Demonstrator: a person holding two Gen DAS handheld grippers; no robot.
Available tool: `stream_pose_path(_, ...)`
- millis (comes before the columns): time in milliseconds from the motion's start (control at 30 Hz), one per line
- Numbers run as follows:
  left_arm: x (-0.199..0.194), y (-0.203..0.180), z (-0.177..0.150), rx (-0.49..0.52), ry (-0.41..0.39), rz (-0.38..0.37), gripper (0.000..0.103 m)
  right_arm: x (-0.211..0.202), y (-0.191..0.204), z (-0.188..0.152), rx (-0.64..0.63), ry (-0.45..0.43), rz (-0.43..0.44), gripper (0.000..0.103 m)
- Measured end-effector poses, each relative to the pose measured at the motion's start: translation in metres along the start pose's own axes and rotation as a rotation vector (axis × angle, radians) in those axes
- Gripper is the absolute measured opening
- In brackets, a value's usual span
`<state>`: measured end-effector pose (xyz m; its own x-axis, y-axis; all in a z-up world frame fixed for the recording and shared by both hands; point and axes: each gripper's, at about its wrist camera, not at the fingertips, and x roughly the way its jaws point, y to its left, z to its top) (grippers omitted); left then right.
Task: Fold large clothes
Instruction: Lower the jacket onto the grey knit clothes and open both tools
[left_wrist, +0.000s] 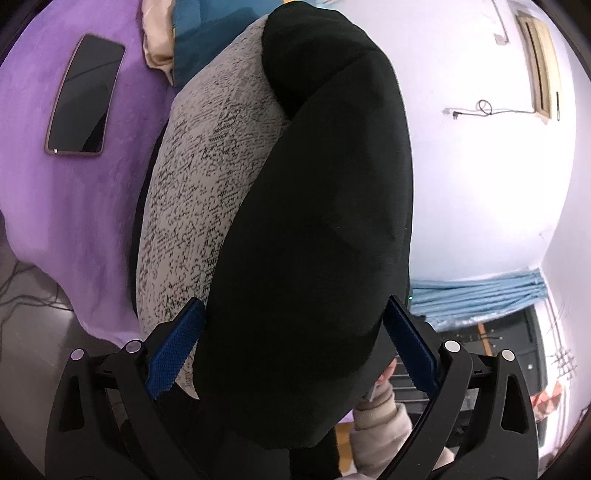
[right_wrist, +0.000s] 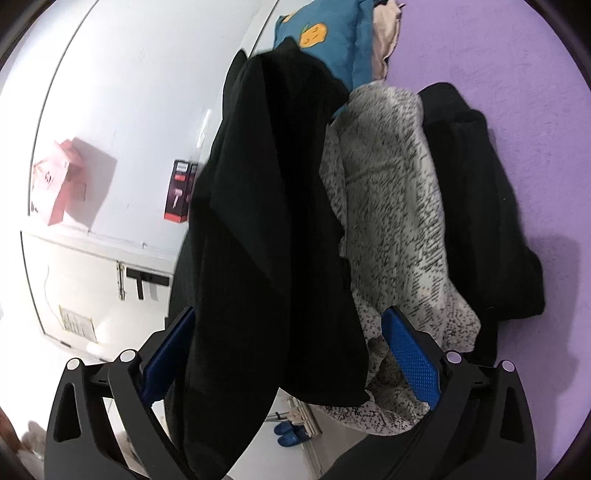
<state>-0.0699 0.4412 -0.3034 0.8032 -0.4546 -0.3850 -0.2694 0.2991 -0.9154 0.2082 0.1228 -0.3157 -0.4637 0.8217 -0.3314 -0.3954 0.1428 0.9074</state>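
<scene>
Clothing first: one big black garment (left_wrist: 314, 229) with a speckled grey lining (left_wrist: 199, 192) hangs lifted between your two tongs, its far end trailing down onto the purple bedspread (left_wrist: 66, 206).

Your left gripper (left_wrist: 295, 336) has its blue pads set wide, with a thick roll of the black cloth bulging between them. Your right gripper (right_wrist: 288, 347) stands much the same, black cloth and some lining draped through the gap. In neither view can you tell whether the pads truly pinch the cloth or whether it only lies over them.

Watch for these risks:
- If the hold is loose, the heavy cloth will likely slide out as you lift or swing.
- The lining is bunched and showing, so a fold made now would probably trap creases.
- The phone (left_wrist: 83, 96) lies on the bedspread near the garment's far end; dragging the cloth sideways could sweep it off.

Count:
- one garment
- two grippers
- one phone
- one blue cushion (right_wrist: 332, 40)
- one pair of blue slippers (right_wrist: 290, 434) on the floor
</scene>
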Motion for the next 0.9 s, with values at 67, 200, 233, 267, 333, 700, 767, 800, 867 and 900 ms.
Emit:
stream_pose_path(67,-0.002,0.0,-0.001,-0.002,-0.008,0.0,0.087,0.001,0.002,-0.002,-0.011,0.005,0.027,0.072)
stream_pose_path(200,-0.007,-0.002,-0.003,-0.011,-0.008,0.016,0.075,-0.006,0.009,-0.004,-0.031,-0.003,0.016,0.05)
stream_pose_path(233,-0.008,-0.003,-0.004,-0.014,-0.01,0.017,0.072,-0.008,0.01,-0.005,-0.028,-0.009,0.02,0.046)
stream_pose_path(267,-0.009,-0.004,-0.005,-0.017,-0.012,0.018,0.071,-0.01,0.012,-0.005,-0.02,-0.016,0.032,0.044)
stream_pose_path(333,-0.013,-0.01,-0.007,-0.023,-0.017,0.02,0.068,-0.012,0.019,-0.004,-0.021,-0.024,0.047,0.037)
stream_pose_path(700,-0.039,-0.039,-0.026,-0.03,0.004,-0.035,0.066,-0.026,0.064,-0.015,-0.042,0.001,0.039,0.034)
stream_pose_path(767,-0.03,-0.029,-0.034,-0.061,0.026,0.027,0.066,-0.017,0.037,-0.025,0.028,0.026,-0.007,0.034)
stream_pose_path(800,-0.025,-0.022,-0.041,-0.073,0.032,0.053,0.065,-0.015,0.026,-0.028,0.055,0.028,-0.007,0.034)
stream_pose_path(867,-0.02,-0.01,-0.048,-0.093,0.031,0.066,0.066,-0.014,0.005,-0.036,0.1,0.021,0.017,0.034)
stream_pose_path(900,-0.02,-0.008,-0.051,-0.098,0.031,0.058,0.066,-0.015,0.0,-0.039,0.111,0.013,0.028,0.034)
